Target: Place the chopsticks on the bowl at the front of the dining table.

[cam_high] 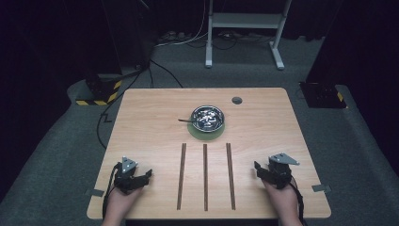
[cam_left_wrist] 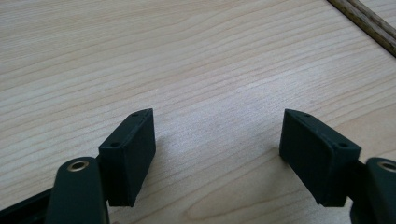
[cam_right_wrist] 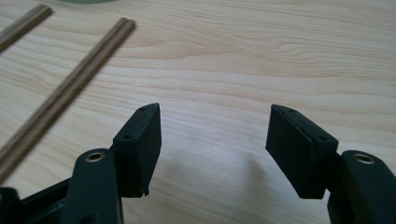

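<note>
Grippers rest at near table (cam_high: 141, 122) edge: left gripper (cam_high: 141, 178) jaws wide, empty; right gripper (cam_high: 264, 172) same. Between them 3 sticks (cam_high: 205, 176) lie parallel, probably set for pickup. Bowl (cam_high: 207, 117) on green mat (cam_high: 207, 134) beyond, reachable by both.

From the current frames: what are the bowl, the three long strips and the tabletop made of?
Bowl: looks like polished metal, with bright mirror-like glints; it stands on a green mat.
Strips: dark brown wood, probably; grain lines along one, matte.
Tabletop: pale wood grain with a smooth, faintly sheeny surface; solid wood or a printed laminate, can't tell which.
</note>
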Demonstrator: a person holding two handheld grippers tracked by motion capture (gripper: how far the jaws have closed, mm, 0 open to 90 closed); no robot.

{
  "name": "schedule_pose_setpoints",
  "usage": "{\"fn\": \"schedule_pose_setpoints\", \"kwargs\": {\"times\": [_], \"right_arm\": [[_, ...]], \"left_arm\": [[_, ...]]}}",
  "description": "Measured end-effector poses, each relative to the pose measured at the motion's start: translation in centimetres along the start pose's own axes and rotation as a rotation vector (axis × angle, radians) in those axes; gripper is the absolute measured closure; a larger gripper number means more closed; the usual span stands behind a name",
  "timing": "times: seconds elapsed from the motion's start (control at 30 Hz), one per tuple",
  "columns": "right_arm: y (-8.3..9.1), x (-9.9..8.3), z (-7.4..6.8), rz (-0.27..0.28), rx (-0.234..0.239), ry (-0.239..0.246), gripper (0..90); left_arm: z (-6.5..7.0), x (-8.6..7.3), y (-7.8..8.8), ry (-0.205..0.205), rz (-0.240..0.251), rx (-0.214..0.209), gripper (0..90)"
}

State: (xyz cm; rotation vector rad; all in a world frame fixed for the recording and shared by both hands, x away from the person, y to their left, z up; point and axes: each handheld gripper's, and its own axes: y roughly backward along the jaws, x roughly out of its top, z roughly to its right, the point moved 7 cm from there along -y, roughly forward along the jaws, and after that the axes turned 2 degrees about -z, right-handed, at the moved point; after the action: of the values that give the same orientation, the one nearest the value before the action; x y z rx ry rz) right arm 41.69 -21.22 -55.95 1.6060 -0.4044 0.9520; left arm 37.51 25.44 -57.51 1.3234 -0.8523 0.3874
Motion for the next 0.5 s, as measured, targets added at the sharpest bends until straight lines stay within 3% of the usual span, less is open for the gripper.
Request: {"fn": "schedule_pose_setpoints", "kwargs": {"times": [0.17, 0.5], "right_arm": [[-0.1, -0.1, -2.0, -0.022, 0.046, 0.009, 38.0], [-0.8, 0.1, -3.9, -0.05, 0.076, -0.02, 38.8]], "left_arm": [[0.0, 0.0, 0.0, 0.0, 0.0, 0.0, 27.0], [-0.1, 0.0, 0.0, -0.011, -0.007, -0.008, 27.1]]}}
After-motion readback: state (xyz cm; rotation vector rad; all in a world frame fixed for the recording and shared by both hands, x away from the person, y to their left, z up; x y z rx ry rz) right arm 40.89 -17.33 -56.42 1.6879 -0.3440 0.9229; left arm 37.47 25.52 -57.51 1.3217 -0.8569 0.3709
